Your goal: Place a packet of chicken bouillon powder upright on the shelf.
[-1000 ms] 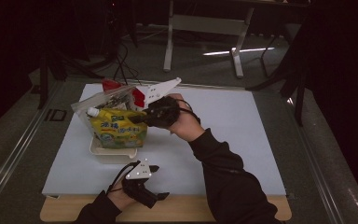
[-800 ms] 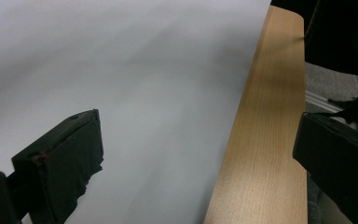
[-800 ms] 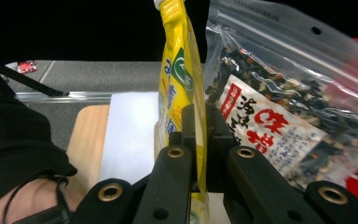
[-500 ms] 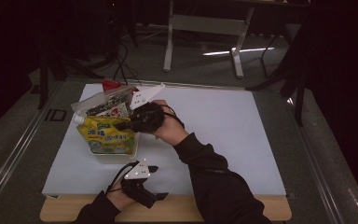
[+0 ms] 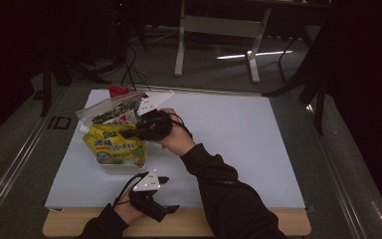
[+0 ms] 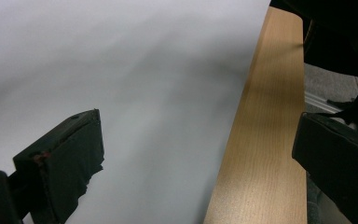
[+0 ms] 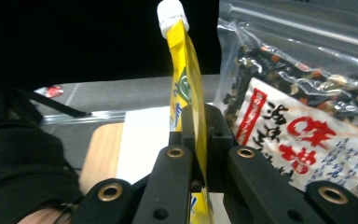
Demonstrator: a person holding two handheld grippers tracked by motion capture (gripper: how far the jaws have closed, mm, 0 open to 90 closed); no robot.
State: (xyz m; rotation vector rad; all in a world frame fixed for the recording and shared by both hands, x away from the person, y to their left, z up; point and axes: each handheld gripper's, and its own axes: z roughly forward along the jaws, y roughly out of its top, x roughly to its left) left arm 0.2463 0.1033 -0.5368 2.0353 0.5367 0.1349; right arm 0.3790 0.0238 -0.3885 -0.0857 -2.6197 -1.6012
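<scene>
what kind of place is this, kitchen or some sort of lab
Probably a lab or recording workspace, not a kitchen: a white-covered table in a dim room, bare table legs and cables on the floor behind, and hand-held grippers handling a yellow pouch.

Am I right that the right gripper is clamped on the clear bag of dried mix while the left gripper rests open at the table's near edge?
Not quite. The right gripper is clamped on the yellow spouted pouch, as the right gripper view shows; the clear bag of dried mix stands beside it, ungripped. The left gripper does rest open at the near edge.
</scene>
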